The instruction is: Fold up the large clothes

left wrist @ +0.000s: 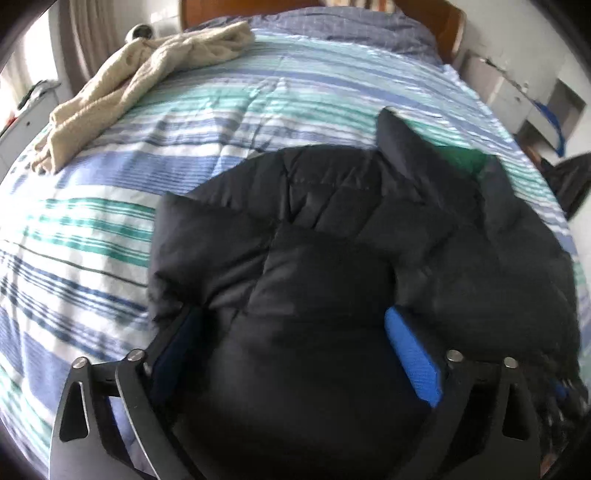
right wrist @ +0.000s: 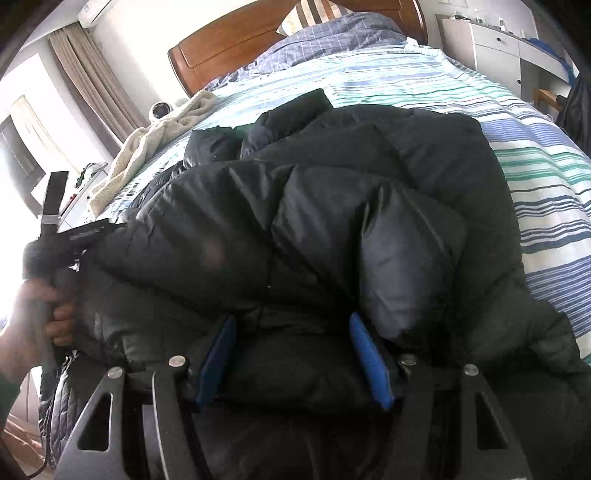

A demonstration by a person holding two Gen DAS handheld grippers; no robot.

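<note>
A black puffer jacket [left wrist: 332,236] lies bunched on the striped bed cover [left wrist: 110,229]. My left gripper [left wrist: 295,343] is wide open, its blue pads on either side of a thick fold of the jacket. In the right wrist view the jacket [right wrist: 332,206] fills the middle. My right gripper [right wrist: 295,350] is partly open around a thick bunch of the jacket's edge; its blue pads [right wrist: 369,358] touch the fabric on both sides. The left gripper's handle and the hand holding it [right wrist: 40,280] show at the left edge of the right wrist view.
A beige fleece garment [left wrist: 147,77] lies at the far left of the bed. A checked blue pillow [left wrist: 332,26] and wooden headboard [right wrist: 258,40] are at the far end. White cabinets [right wrist: 491,55] stand right of the bed, a curtain [right wrist: 92,85] and window left.
</note>
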